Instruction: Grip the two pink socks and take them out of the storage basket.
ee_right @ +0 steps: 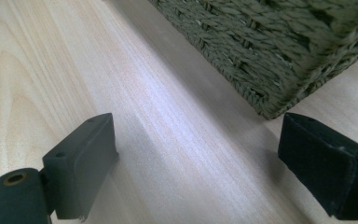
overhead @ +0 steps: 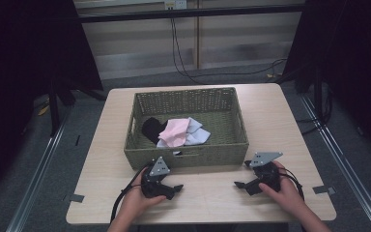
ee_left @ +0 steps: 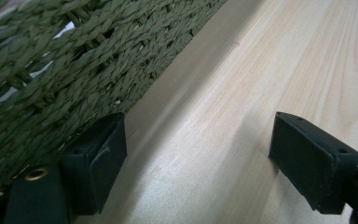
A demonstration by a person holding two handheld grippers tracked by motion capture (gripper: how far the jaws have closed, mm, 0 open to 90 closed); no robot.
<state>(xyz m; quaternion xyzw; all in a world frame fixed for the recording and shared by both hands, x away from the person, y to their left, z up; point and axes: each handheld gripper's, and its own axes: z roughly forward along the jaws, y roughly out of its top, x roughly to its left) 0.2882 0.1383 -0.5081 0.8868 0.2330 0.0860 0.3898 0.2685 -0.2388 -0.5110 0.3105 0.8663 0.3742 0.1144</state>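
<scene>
Both my tools, left tool (overhead: 166, 187) and right tool (overhead: 245, 175), rest wide open and empty on the worktop (overhead: 207, 193) before the basket (overhead: 188, 157).

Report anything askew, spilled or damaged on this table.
Nothing stands out. The woven basket sits square on the table; its pink, pale blue and black cloths lie loosely heaped inside. Both the left gripper and right gripper rest open in front of it.

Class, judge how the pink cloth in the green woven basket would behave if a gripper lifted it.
The pink cloth lies crumpled, so it would probably droop limply. It looks thin and light. It overlaps the pale blue cloth, which it might drag along.
</scene>
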